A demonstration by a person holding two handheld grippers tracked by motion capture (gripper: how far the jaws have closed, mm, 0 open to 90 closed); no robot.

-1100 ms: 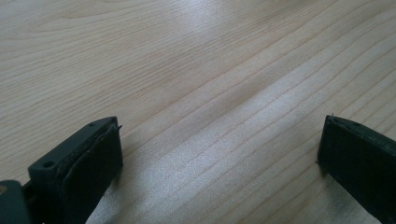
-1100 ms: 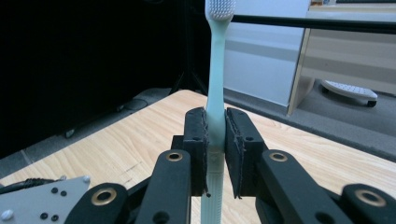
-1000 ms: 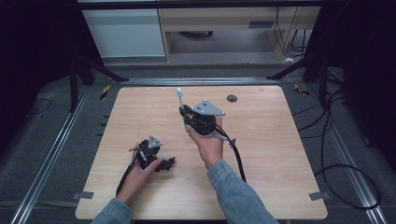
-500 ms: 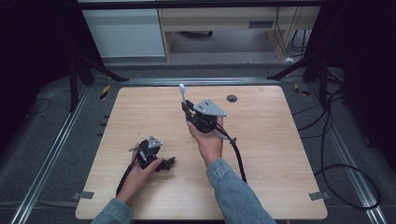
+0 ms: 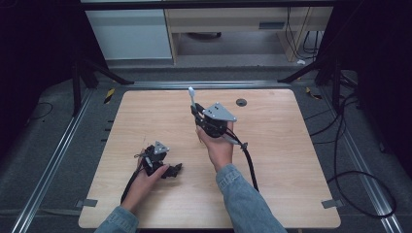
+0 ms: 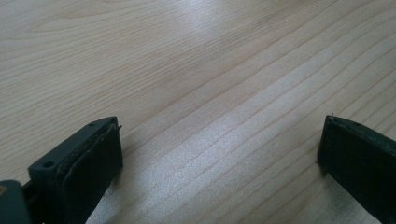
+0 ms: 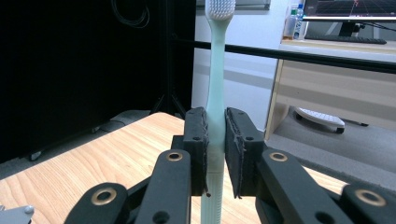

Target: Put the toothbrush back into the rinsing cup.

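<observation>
A pale green toothbrush (image 5: 192, 98) with white bristles stands nearly upright over the middle of the wooden table (image 5: 291, 145). My right gripper (image 5: 196, 113) is shut on its handle and held up in the person's right hand. In the right gripper view the toothbrush (image 7: 216, 70) rises between the two pads of my right gripper (image 7: 215, 140), bristles at the top. My left gripper (image 5: 171, 170) lies low on the table at the front left, in the left hand. Its view shows the left gripper (image 6: 219, 158) open, only bare wood between the fingers (image 6: 88, 158).
A small dark round grommet (image 5: 241, 102) sits in the tabletop at the back. The right gripper's black cable (image 5: 250, 167) trails over the table toward the front. Metal rails (image 5: 53, 160) run along both sides, and stand legs (image 5: 97, 73) and cabinets stand behind the table.
The toothbrush in the right gripper has tipped slightly more upright, its head a little to the right. The left gripper has stayed where it was.
</observation>
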